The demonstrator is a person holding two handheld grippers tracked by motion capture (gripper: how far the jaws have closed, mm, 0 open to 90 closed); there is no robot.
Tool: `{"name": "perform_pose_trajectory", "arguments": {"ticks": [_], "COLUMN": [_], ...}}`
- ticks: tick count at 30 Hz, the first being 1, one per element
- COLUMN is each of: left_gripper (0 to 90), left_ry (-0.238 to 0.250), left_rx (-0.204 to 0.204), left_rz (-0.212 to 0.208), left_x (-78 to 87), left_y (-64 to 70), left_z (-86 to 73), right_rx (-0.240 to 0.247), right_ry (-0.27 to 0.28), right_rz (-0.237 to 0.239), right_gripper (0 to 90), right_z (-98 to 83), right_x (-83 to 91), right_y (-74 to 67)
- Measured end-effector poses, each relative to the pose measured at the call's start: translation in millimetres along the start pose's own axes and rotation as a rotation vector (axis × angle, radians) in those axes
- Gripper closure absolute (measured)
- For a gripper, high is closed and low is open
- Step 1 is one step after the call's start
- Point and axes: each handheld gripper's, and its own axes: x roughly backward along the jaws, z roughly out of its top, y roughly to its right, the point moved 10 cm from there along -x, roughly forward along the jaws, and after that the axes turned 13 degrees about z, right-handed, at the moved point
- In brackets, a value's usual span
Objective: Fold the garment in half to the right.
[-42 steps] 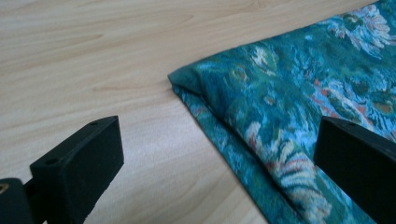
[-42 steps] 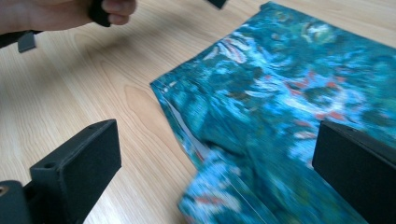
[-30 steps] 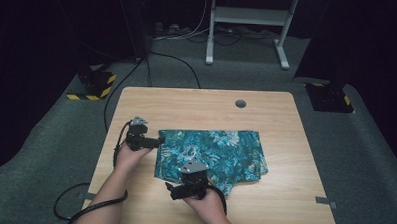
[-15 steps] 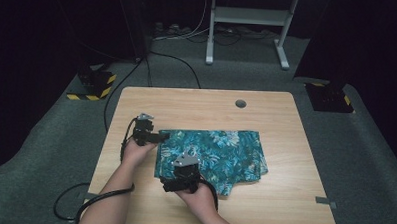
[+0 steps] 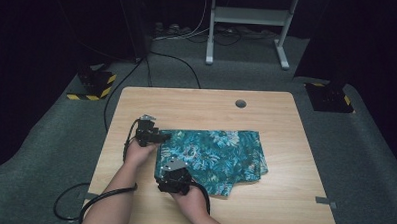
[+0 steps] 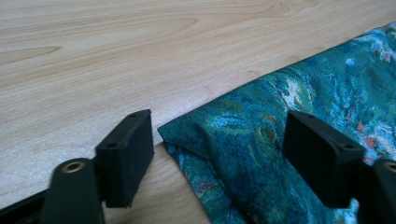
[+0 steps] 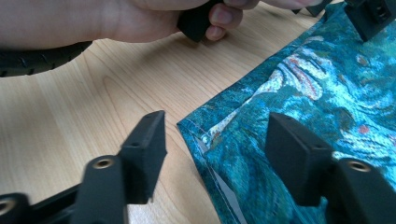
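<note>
1. Lying flat on the wooden table (image 5: 197, 104), the folded teal floral cloth (image 5: 220, 153) ran with its long axis across the table from left to right, and its two left corners pointed toward the person's hands.
2. Farthest left, a black cable (image 5: 91, 201) trailed off the near table edge beside the person's left forearm (image 5: 114, 194).
3. The left gripper (image 5: 163, 137) sat at the cloth's far left corner, aimed rightward along the cloth's far edge.
4. In the left gripper view its jaws had just been closing yet were still spread, with the corner of the cloth (image 6: 224, 140) lying between them and neither pad pressing on it.
5. One pad stood over bare wood just beside the corner, the other over the fabric.
6. That corner was a folded, slightly puffed edge, pointing toward the left pad.
7. A little to the right and nearer the person, the right gripper (image 5: 167, 167) sat at the cloth's near left corner, with its grey plate on top.
8. In the right gripper view its jaws had also just been closing and remained apart, straddling the hemmed corner (image 7: 205, 130) without pinching it.
9. Beyond those jaws, the left hand (image 7: 140, 18) rested on the table, just beside the cloth's left edge.
10. Toward the right, the cloth's end lay well short of the table's right edge, its layers stepped unevenly there.
</note>
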Motion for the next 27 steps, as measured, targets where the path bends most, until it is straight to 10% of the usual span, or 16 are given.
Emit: {"name": "perform_pose_trajectory", "arguments": {"ticks": [10, 27], "left_gripper": [42.3, 66.7], "left_ry": [0.022, 0.060], "left_rx": [-0.014, -0.005], "left_rz": [0.014, 0.109], "left_x": [-1.0, -1.1], "left_y": [2.4, 7.0], "left_z": [-0.1, -3.5], "right_rx": [0.044, -0.019], "right_ry": [-0.051, -0.035], "right_rz": [-0.036, -0.099], "right_gripper": [46.3, 59.2], "right_z": [-1.8, -4.5], "right_x": [-14.8, -16.1], "right_y": [0.6, 7.9]}}
